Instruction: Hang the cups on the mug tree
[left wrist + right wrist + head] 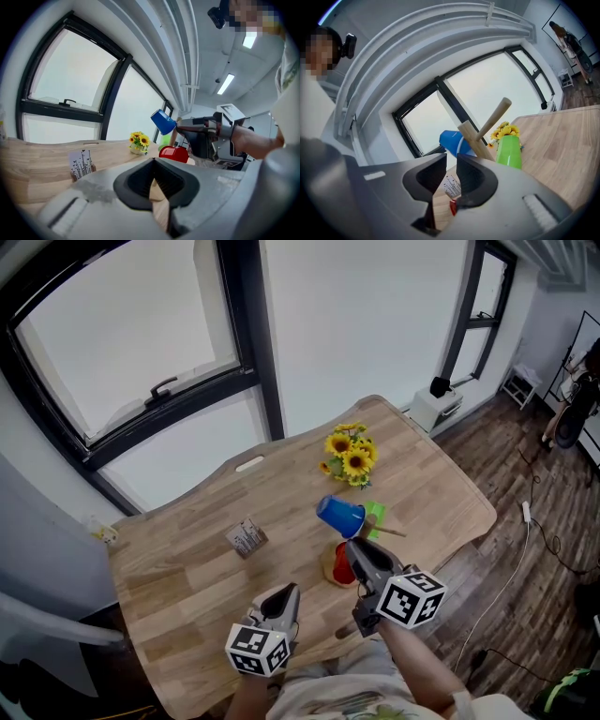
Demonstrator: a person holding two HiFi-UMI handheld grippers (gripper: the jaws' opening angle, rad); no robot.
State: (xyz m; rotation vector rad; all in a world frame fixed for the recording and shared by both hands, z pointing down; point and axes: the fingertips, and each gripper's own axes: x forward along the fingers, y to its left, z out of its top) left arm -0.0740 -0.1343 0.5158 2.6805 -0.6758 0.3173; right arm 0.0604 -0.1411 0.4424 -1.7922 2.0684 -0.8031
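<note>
Right hand-held gripper point(450, 164), jaws slightly apart and pinching nothing, is seemingly releasing the red cup point(343, 562) just under its tips at the mug tree point(473, 136); left hand-held gripper point(291, 592) is idling closed, empty; next: backing out without snagging.

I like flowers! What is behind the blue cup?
Behind the blue cup stand yellow sunflowers on the wooden table. Seen from above, their blooms cover the pot; only the left gripper view shows a bit of it.
</note>
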